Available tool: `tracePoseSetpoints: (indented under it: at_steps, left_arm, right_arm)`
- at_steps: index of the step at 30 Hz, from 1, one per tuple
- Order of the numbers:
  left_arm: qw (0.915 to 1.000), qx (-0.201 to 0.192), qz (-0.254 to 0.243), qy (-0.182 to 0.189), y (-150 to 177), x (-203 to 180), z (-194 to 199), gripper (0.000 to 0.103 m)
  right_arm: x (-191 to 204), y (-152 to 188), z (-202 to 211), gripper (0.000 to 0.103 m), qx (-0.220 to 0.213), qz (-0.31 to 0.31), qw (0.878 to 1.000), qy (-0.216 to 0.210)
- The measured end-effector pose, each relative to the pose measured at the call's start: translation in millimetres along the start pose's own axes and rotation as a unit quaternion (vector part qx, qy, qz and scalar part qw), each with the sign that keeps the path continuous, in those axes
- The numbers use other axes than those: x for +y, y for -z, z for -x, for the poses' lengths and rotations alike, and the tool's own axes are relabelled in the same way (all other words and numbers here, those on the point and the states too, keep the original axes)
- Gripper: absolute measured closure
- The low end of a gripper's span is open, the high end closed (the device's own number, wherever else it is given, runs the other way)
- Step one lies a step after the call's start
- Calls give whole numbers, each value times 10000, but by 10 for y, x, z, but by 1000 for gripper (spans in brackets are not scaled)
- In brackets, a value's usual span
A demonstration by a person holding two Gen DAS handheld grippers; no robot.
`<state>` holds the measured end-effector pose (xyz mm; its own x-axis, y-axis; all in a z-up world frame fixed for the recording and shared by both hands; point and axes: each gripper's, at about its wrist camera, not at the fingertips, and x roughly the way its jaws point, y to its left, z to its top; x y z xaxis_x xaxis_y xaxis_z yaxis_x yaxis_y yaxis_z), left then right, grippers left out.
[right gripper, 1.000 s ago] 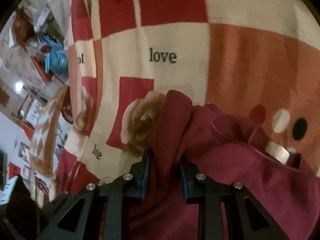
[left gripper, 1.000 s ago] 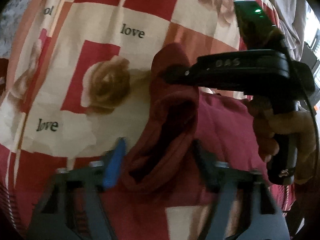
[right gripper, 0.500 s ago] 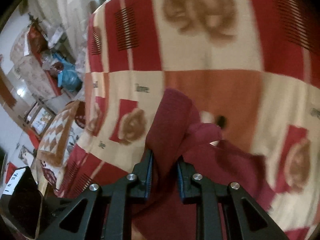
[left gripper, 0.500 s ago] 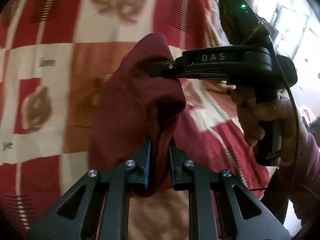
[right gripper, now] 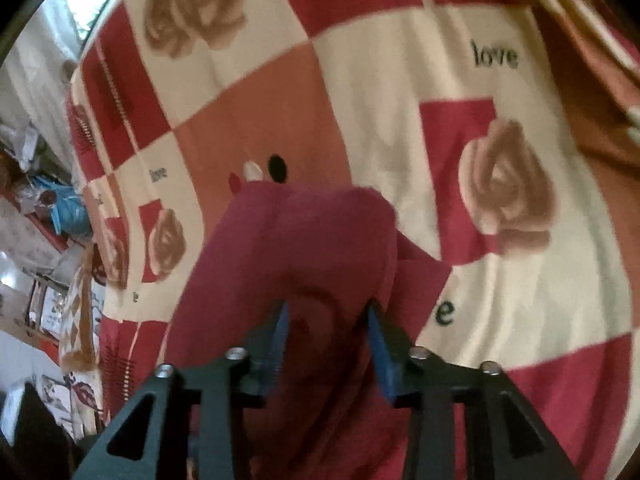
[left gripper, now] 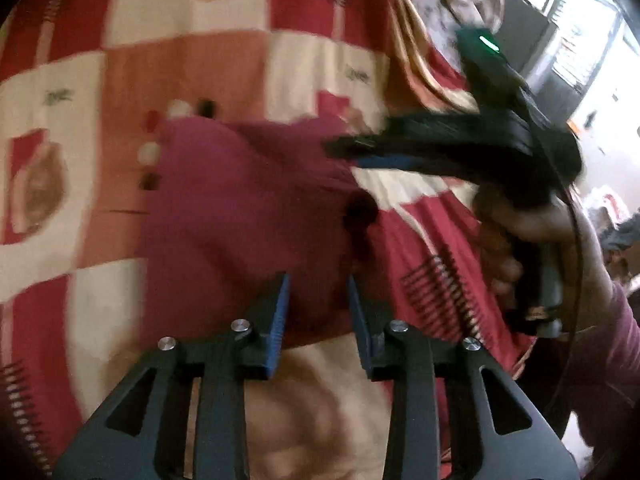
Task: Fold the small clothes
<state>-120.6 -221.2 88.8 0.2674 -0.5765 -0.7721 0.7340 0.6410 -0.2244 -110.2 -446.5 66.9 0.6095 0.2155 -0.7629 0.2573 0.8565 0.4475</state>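
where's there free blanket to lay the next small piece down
Bare blanket lies right of the maroon garment, around the big rose print, and beyond the garment's far edge past the three dots. It is crowded at the garment itself, where the open left gripper and right gripper sit.

My left gripper (left gripper: 318, 284) w/ jaws spread apart, blue pads (left gripper: 280, 312) facing in. My right gripper (right gripper: 326, 312) likewise parted; seen from the left cam it's blurred, held level in my right hand (left gripper: 516, 236).
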Motion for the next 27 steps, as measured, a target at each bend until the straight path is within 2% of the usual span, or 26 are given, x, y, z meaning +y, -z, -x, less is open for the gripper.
tracePoseSetpoints:
  at_steps: [1, 3, 5, 8, 10, 11, 12, 17, 20, 24, 27]
  left_arm:
    - [9996, -124, 9, -240, 10, 69, 93, 57]
    - [9960, -451, 194, -751, 18, 292, 213, 51]
    - [9932, -450, 529, -932, 21, 508, 173, 51]
    - [9893, -332, 962, -1043, 89, 752, -34, 51]
    - [9884, -94, 1011, -1126, 180, 819, -188, 51]
    - [9893, 28, 987, -1073, 237, 835, -304, 51]
    - [9898, 64, 985, -1028, 257, 843, -330, 50]
    - [9908, -114, 999, -903, 191, 834, -251, 51]
    - [9902, -159, 1072, -883, 173, 847, -236, 50]
    - [9895, -136, 1025, -1014, 168, 813, -264, 50]
    - [9895, -157, 945, -1086, 166, 782, -276, 50]
  right_arm:
    - [66, 48, 85, 59, -52, 95, 9999, -76]
    - [207, 145, 169, 56, -115, 296, 9994, -136]
    - [407, 234, 161, 56, -141, 666, 9976, -142]
    - [653, 344, 69, 56, -117, 1352, 9907, 119]
    - [676, 455, -92, 56, 170, 1651, 9840, 652]
    - [624, 519, -183, 56, 320, 1692, 9798, 1018]
    - [544, 585, -250, 56, 397, 1706, 9772, 1201]
    - [272, 621, -102, 52, 241, 1074, 9917, 659]
    - [216, 571, 67, 49, -19, 809, 9958, 425]
    - [421, 560, 178, 49, -403, 1055, 9923, 510]
    - [462, 542, 13, 49, -312, 1134, 9901, 772]
